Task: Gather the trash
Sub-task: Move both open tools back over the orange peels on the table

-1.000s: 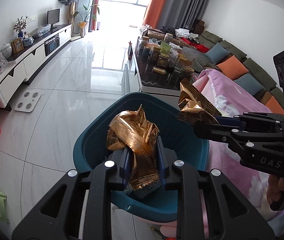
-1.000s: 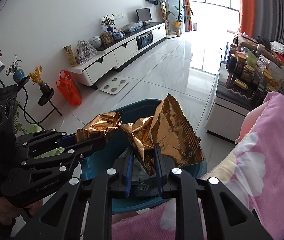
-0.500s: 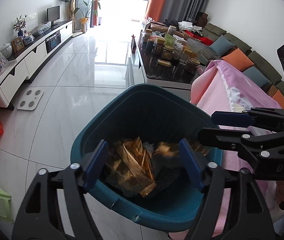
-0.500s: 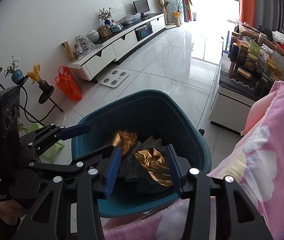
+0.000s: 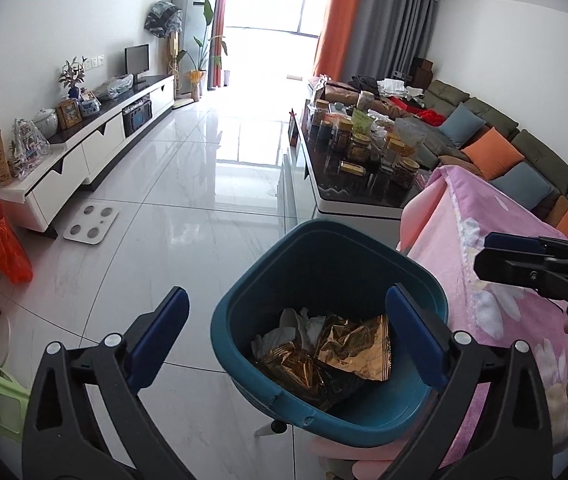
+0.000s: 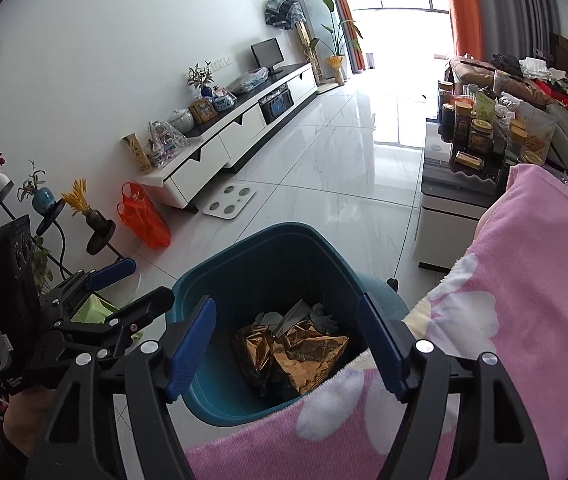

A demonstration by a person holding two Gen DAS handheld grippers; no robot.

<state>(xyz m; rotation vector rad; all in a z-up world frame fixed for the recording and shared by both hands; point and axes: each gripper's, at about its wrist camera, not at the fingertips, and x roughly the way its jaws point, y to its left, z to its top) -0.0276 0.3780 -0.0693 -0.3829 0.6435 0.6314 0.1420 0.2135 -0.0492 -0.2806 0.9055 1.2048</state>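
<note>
A teal bin [image 5: 244, 304] [image 6: 268, 248] stands on the white tiled floor beside a pink blanket [image 5: 459, 236] [image 6: 539, 264]. Two crumpled gold wrappers [image 5: 347, 344] [image 6: 303, 356] lie inside it on white paper scraps [image 5: 299, 320]. My left gripper [image 5: 284, 328] hangs above the bin, its jaws still opening wide, nothing between the pads. My right gripper [image 6: 287, 344] hovers over the bin too, jaws opening, empty. Each gripper also shows from the side in the other view: the right gripper [image 5: 523, 256] and the left gripper [image 6: 124, 284].
A coffee table [image 5: 335, 196] [image 6: 443, 176] crowded with jars stands beyond the bin. A white TV cabinet [image 5: 96, 144] runs along the left wall, with an orange bag [image 5: 2, 248] [image 6: 142, 216] and a floor scale [image 5: 92, 224] near it. A sofa with cushions [image 5: 491, 152] lines the right wall.
Both grippers were shut on gold wrappers over the bin; both have opened and the wrappers have dropped in. Both hands have lifted a little.
</note>
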